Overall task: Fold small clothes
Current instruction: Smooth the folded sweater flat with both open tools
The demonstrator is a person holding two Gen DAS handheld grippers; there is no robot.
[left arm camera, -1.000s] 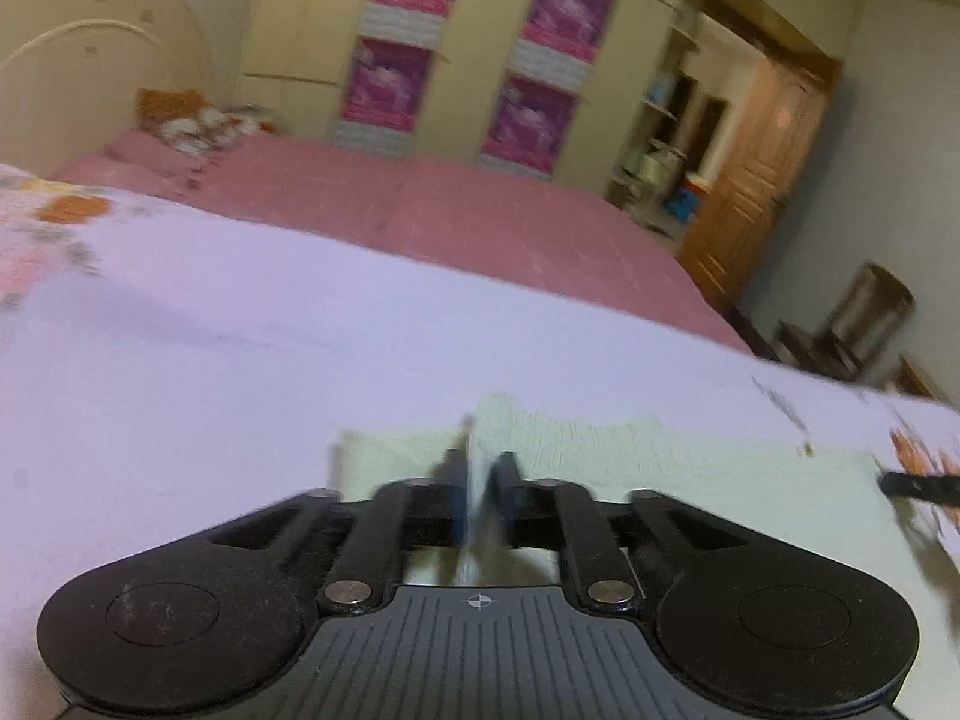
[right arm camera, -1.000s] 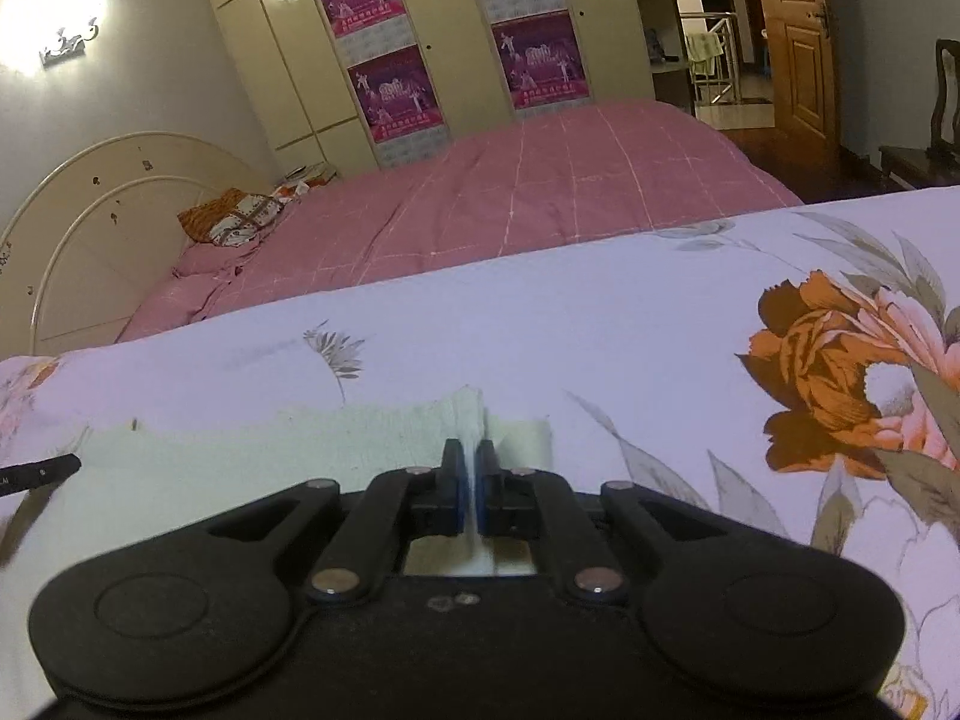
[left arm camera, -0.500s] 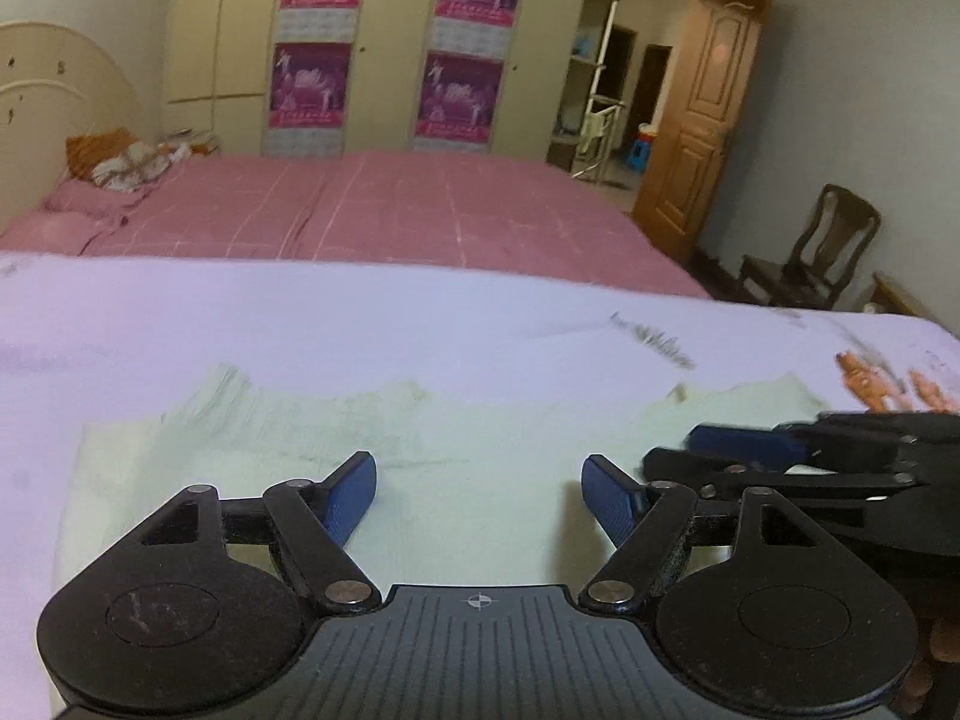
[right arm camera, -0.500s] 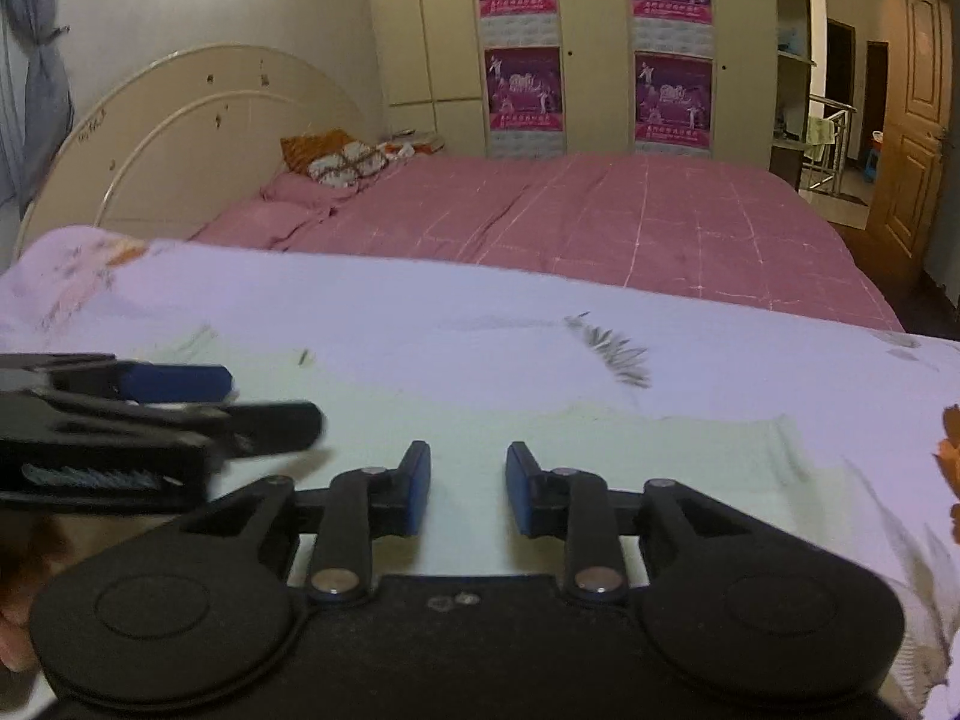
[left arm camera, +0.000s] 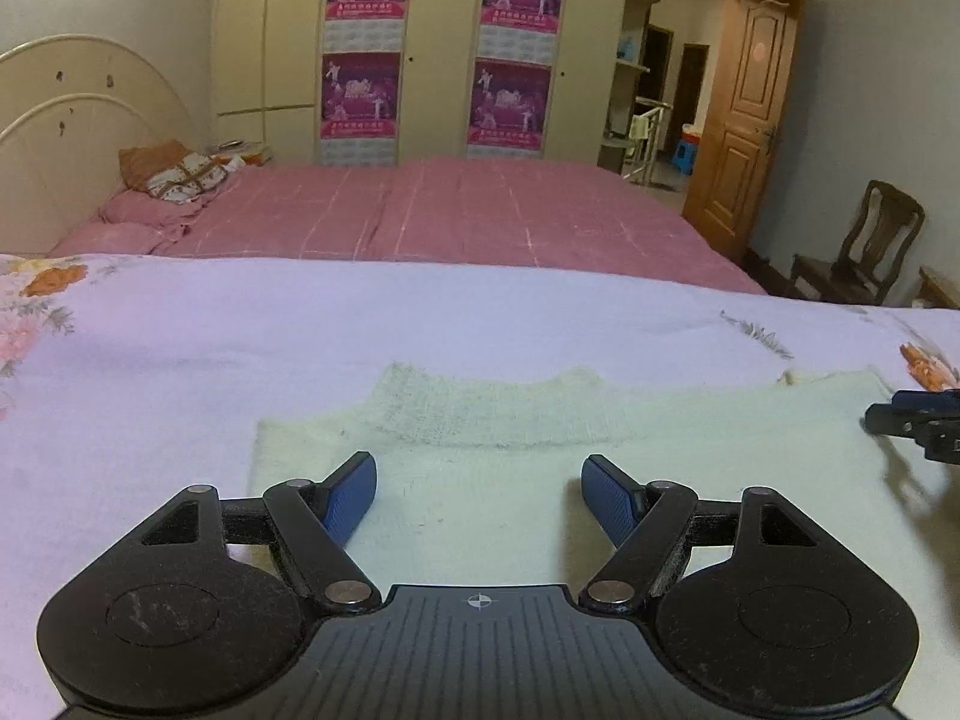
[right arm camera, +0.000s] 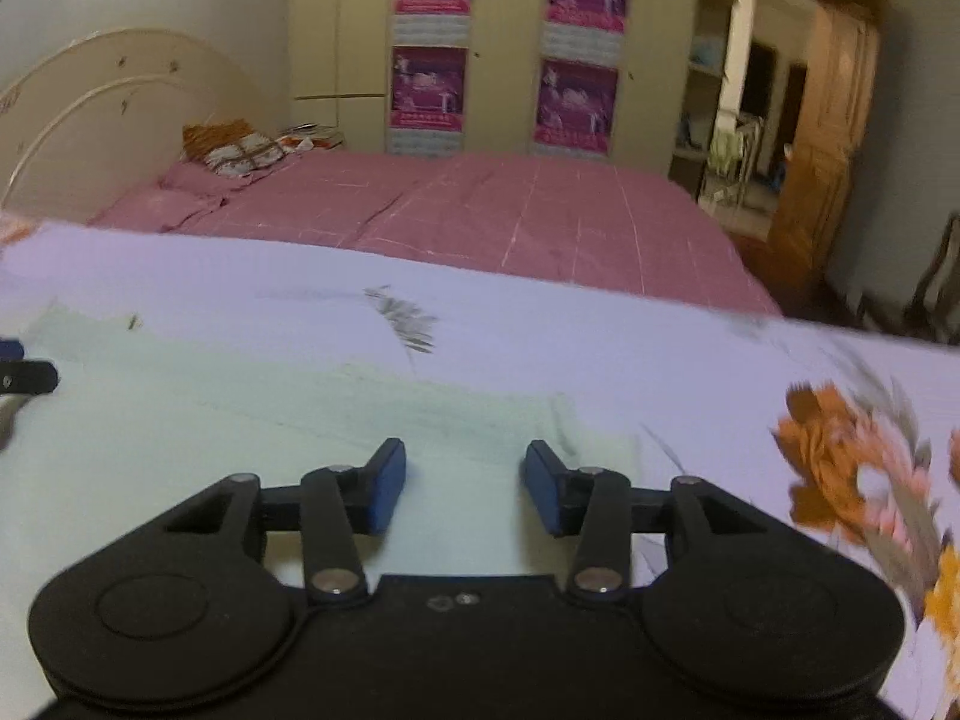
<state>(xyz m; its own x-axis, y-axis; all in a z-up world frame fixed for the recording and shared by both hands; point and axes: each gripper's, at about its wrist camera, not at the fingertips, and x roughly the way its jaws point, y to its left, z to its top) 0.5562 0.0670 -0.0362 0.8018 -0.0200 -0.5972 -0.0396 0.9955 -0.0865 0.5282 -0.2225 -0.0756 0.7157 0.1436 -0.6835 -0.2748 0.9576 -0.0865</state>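
Nearest to me, the left gripper (left arm camera: 479, 489) hangs low over the cloth w/ its blue pads (left arm camera: 351, 495) spread wide, nothing between them. Same for the right gripper (right arm camera: 463, 489): blue pads (right arm camera: 385, 492) well apart, gripping nothing (its view is a bit blurred, so fine detail is lost).

Under both lies the pale green garment (left arm camera: 540, 480), spread flat on the floral sheet (left arm camera: 180, 348), which is lilac w/ orange flowers. A folded-over, rougher-looking layer (left arm camera: 480, 408) sits along its far edge in the left view; a small corner sticks up at the far right edge. In the right view the garment (right arm camera: 180, 438) runs off to the left, its right edge just past the right-hand pad.

Each gripper shows at the edge of the other's view: the right one's tip at the far right of the left view, over the cloth's right end; the left one's tip at the far left of the right view.

Further back: a bed w/ a pink bedspread (left arm camera: 450, 210), pillows (left arm camera: 174, 171) by a cream headboard (left arm camera: 72, 120). Beyond that, cream wardrobes (left arm camera: 438, 48) w/ purple posters (left arm camera: 360, 93), a wooden door (left arm camera: 750, 120) ajar, and a wooden chair (left arm camera: 870, 246) at right.
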